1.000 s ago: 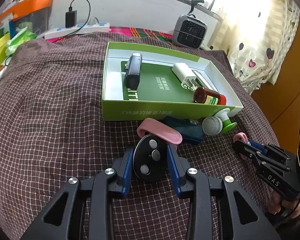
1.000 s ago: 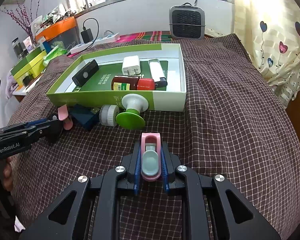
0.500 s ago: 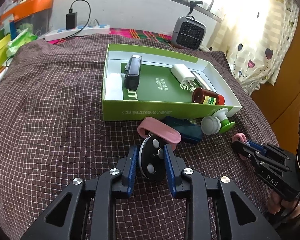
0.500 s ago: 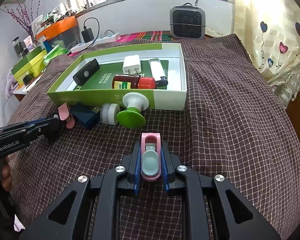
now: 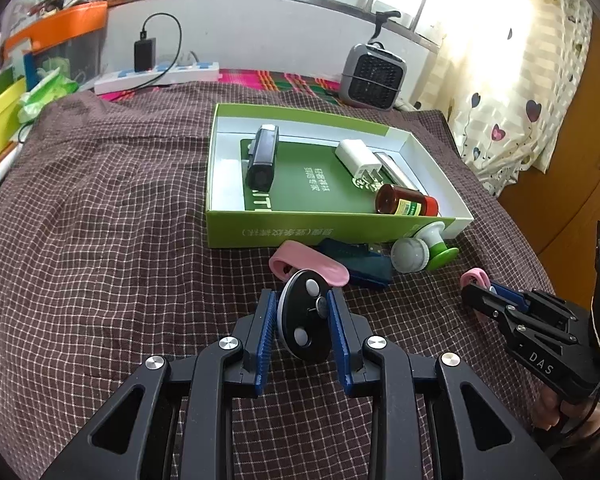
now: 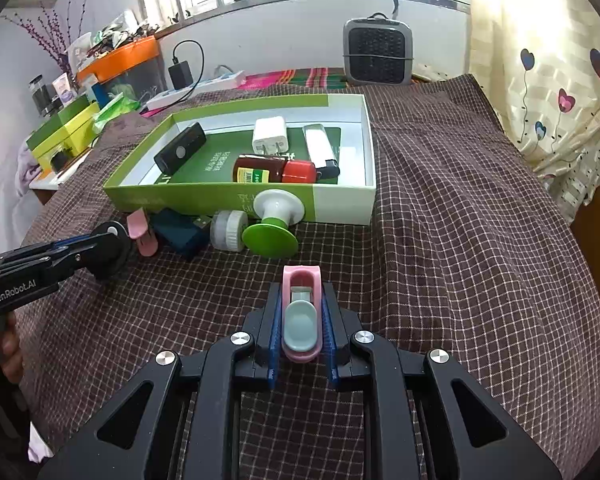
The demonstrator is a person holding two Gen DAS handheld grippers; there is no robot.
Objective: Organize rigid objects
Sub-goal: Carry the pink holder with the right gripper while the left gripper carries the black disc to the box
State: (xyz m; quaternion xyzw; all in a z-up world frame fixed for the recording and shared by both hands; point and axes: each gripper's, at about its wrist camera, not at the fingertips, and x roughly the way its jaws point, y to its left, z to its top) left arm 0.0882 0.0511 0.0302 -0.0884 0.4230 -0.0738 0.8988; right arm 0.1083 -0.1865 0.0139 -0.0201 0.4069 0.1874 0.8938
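Rigid things lie in and around a green box [image 5: 300, 232] on a bed covered with a brown checked cloth [image 5: 100, 240]. Inside the box are a black gadget [image 5: 264, 156] on the left, a white plug [image 5: 358, 156], a white lighter [image 6: 320, 146] beside the plug, and a brown bottle with a red cap [image 5: 406, 202] lying on its side near the front wall.

Just outside the front wall, on the cloth, are a pink clip [image 5: 308, 266], a dark blue block [image 5: 360, 266], a small white cap [image 5: 410, 255] and a green and white stopper [image 5: 436, 244]. They sit close together, and the stopper touches the box wall.

The left gripper [image 5: 302, 322] has just been closing. Its blue pads now press on both sides of a black round disc [image 5: 306, 320] with little white buttons, held up on its edge just in front of the pink clip.

The right gripper [image 6: 302, 320] is closed almost all the way on a pink holder with a pale blue spoon-shaped piece [image 6: 301, 316] in it. It sits low over bare cloth in front of the stopper.

To the right of the box there is a lot of bare cloth up to the bed's edge by the heart curtain [image 6: 560, 80]. Behind the box stands a small grey fan heater [image 6: 378, 52]. To the left, the cloth is bare up to a power strip [image 5: 156, 76] and coloured boxes [image 6: 60, 128].
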